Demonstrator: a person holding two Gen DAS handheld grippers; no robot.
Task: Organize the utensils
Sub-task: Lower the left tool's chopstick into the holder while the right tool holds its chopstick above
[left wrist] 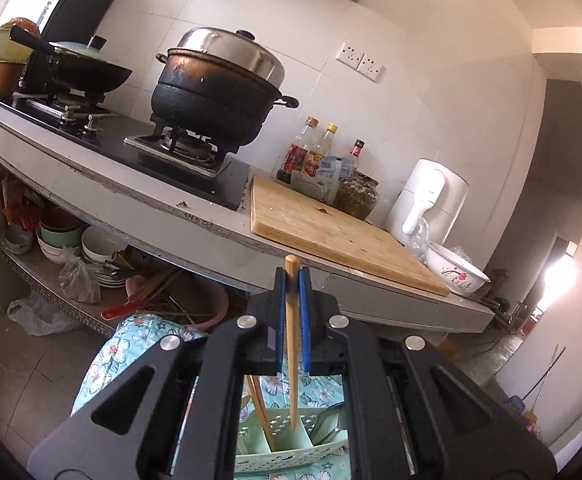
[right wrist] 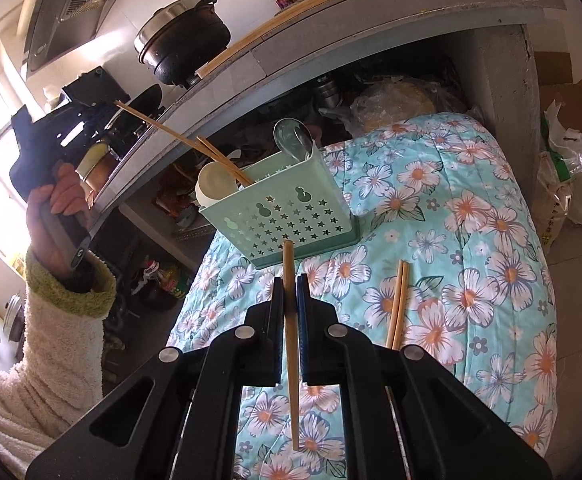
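Observation:
My left gripper (left wrist: 292,280) is shut on a wooden chopstick (left wrist: 291,344) that hangs tip-down over the mint-green utensil caddy (left wrist: 287,446); another chopstick (left wrist: 259,410) leans in the caddy. In the right wrist view the left gripper (right wrist: 107,114) is up at the left, its chopstick (right wrist: 159,128) slanting down into the caddy (right wrist: 287,216), which holds a metal spoon (right wrist: 293,140) and a white ladle (right wrist: 213,186). My right gripper (right wrist: 289,284) is shut on a chopstick (right wrist: 291,344) above the floral cloth (right wrist: 451,240). Two chopsticks (right wrist: 397,304) lie on the cloth.
A concrete counter (left wrist: 211,224) carries a gas stove with a wok (left wrist: 87,70) and a black pot (left wrist: 219,92), a cutting board (left wrist: 331,232), sauce bottles (left wrist: 315,152), a white kettle (left wrist: 427,200) and a bowl (left wrist: 455,268). Bowls (left wrist: 75,240) sit on the shelf below. Bags (right wrist: 571,184) stand at right.

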